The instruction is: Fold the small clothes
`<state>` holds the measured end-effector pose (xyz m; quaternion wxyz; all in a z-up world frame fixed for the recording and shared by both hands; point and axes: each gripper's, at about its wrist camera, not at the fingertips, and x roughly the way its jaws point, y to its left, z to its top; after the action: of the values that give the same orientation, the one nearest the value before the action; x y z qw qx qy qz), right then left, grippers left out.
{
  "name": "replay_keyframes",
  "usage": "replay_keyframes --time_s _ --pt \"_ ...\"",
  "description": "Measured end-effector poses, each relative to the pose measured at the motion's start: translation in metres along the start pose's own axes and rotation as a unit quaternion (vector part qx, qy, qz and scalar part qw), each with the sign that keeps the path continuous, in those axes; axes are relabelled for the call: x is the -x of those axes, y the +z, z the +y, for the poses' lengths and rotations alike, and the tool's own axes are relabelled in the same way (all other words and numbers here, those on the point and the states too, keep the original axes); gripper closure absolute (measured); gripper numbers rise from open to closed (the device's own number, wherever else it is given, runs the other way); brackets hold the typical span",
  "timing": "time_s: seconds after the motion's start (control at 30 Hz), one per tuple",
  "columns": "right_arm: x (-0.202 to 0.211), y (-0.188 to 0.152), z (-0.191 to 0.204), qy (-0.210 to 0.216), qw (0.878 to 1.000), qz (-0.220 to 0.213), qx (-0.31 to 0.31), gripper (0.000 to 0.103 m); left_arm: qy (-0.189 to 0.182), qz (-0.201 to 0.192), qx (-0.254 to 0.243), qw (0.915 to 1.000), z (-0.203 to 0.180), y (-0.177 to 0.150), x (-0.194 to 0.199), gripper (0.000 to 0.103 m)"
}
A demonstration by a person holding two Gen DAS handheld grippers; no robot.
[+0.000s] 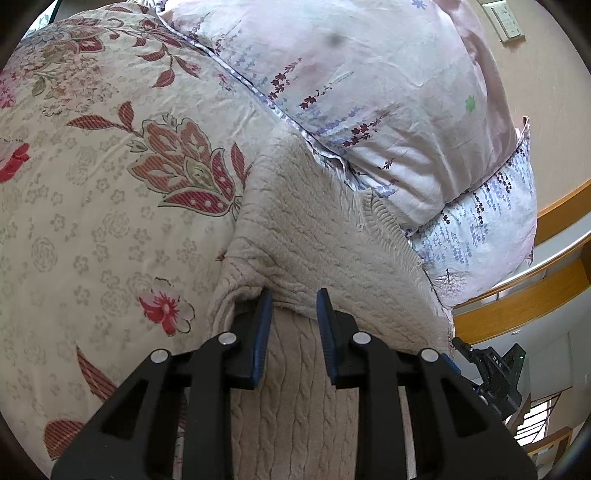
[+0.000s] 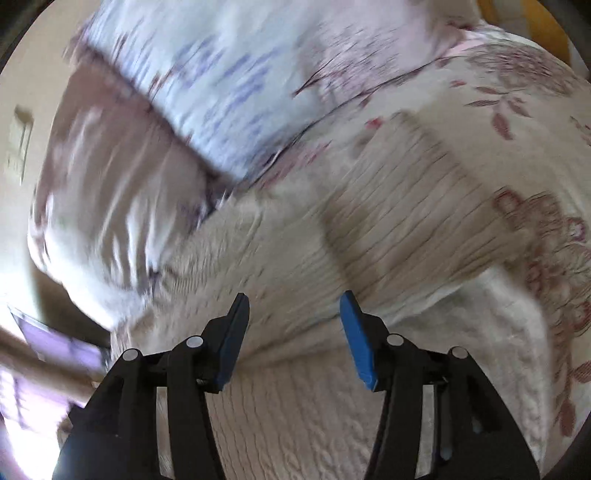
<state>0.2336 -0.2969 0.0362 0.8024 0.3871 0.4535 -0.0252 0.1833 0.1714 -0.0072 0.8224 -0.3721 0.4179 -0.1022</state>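
Gripping a folded edge of the cream cable-knit sweater (image 1: 314,236), the left gripper (image 1: 294,301) keeps its blue pads narrow, knit bunched between them. Sweater: lies on the floral bedsheet (image 1: 92,221), one layer doubled over another, its far edge touching the lavender-print pillows (image 1: 369,92). Right gripper (image 2: 293,306): jaws apart, nothing between the pads, hovering over the same sweater (image 2: 369,229); this view is blurred, so contact with the knit cannot be told. Beyond: wooden bed frame (image 1: 524,306) at the right edge, wall switch plate (image 1: 506,18) above it.
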Motion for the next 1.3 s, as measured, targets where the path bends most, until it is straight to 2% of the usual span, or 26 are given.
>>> replay_keyframes --time_s 0.13,0.33,0.37,0.4,0.43,0.5,0.57,0.63,0.7,0.8,0.87,0.93,1.0,1.07,1.13,1.2,1.3 --pt "-0.008 0.003 -0.013 -0.004 1.0 0.012 -0.029 0.053 0.003 0.0 -0.002 1.0 0.0 -0.001 0.0 0.077" --pt "-0.022 0.001 -0.004 0.007 1.0 0.021 -0.003 0.068 -0.001 0.005 -0.005 1.0 -0.001 -0.001 -0.001 0.074" --pt "-0.025 0.0 -0.001 0.007 1.0 0.023 0.006 0.076 -0.005 0.005 -0.005 1.0 -0.001 0.0 -0.001 0.071" --pt "-0.027 0.0 0.0 0.008 0.999 0.027 0.015 0.089 -0.008 0.006 -0.005 0.9999 -0.002 -0.001 -0.001 0.068" --pt "-0.029 0.0 0.004 0.01 0.999 0.028 0.027 0.092 -0.01 0.007 -0.005 0.9999 -0.002 0.0 -0.001 0.067" --pt "-0.018 0.0 0.012 0.015 0.999 0.003 0.051 0.093 -0.014 0.011 -0.01 0.9998 -0.006 0.001 -0.001 0.058" --pt "0.007 0.0 0.027 0.023 0.994 -0.051 0.089 0.093 -0.018 0.015 -0.015 0.9996 -0.009 0.001 -0.001 0.048" --pt "0.024 -0.003 0.035 0.017 0.99 -0.086 0.111 0.093 -0.022 0.018 -0.022 0.9994 -0.013 0.001 -0.001 0.041" --pt "0.023 -0.008 0.031 -0.012 0.99 -0.086 0.111 0.093 -0.02 0.019 -0.027 0.9992 -0.016 0.0 -0.001 0.036" --pt "0.001 -0.011 0.009 -0.05 0.994 -0.046 0.085 0.093 -0.018 0.019 -0.038 0.9989 -0.019 -0.002 -0.002 0.035" --pt "-0.011 -0.012 -0.006 -0.051 0.997 -0.02 0.063 0.093 -0.017 0.021 -0.043 0.9987 -0.02 -0.002 0.0 0.034" --pt "-0.013 -0.012 -0.007 -0.051 0.996 -0.019 0.065 0.093 -0.016 0.02 -0.048 0.9985 -0.022 -0.004 0.004 0.033" --pt "-0.012 -0.012 -0.006 -0.054 0.996 -0.014 0.071 0.092 -0.016 0.018 -0.055 0.9982 -0.023 -0.004 0.009 0.033" --pt "-0.007 -0.011 -0.007 -0.047 0.996 -0.006 0.07 0.085 -0.018 0.017 -0.061 0.9978 -0.023 -0.007 0.017 0.033" --pt "0.006 -0.013 -0.01 -0.032 0.997 -0.007 0.074 0.069 -0.022 0.015 -0.071 0.9971 -0.022 -0.01 0.028 0.033" --pt "0.021 -0.016 -0.015 -0.026 0.996 -0.014 0.082 0.043 -0.022 0.011 -0.083 0.9963 -0.02 -0.013 0.039 0.033" --pt "0.047 -0.023 -0.028 -0.015 0.995 -0.02 0.101 0.042 -0.018 0.008 -0.098 0.995 -0.015 -0.02 0.056 0.033"
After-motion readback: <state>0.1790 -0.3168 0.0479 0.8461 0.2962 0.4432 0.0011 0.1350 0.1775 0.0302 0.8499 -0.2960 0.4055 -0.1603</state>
